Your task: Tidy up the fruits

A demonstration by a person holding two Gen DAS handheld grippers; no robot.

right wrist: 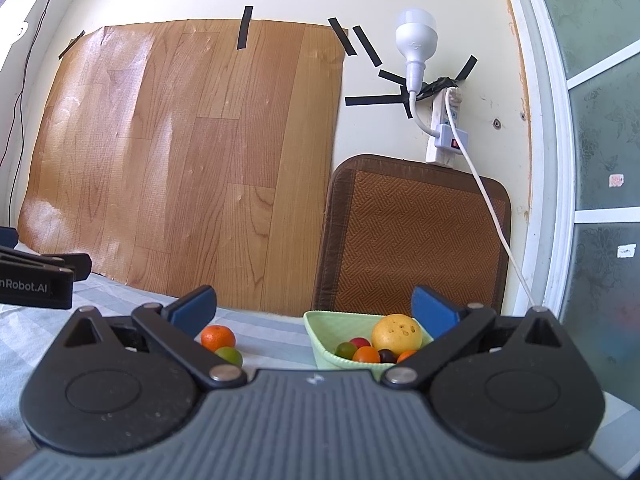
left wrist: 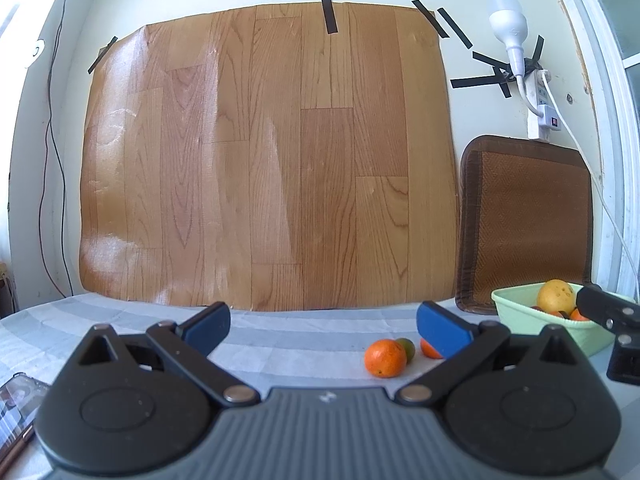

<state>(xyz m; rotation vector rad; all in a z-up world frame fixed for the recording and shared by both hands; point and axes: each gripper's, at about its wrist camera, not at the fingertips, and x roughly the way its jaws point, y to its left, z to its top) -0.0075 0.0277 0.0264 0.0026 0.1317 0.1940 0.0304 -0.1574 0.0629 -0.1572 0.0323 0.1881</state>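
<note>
A light green basket (right wrist: 326, 334) stands on the striped tablecloth and holds a large yellow fruit (right wrist: 396, 334) and several small fruits, orange, green, red and dark. It also shows at the right in the left wrist view (left wrist: 516, 312). Loose on the cloth lie an orange mandarin (left wrist: 385, 358), a small green fruit (left wrist: 406, 348) and another orange fruit (left wrist: 430, 349) partly behind my finger. My left gripper (left wrist: 324, 326) is open and empty, left of them. My right gripper (right wrist: 314, 312) is open and empty, in front of the basket.
A wood-pattern sheet (left wrist: 264, 152) is taped to the wall behind the table. A brown woven mat (right wrist: 416, 236) leans on the wall behind the basket. A lamp and power strip (right wrist: 440, 124) hang above it. A phone (left wrist: 16, 404) lies at the near left.
</note>
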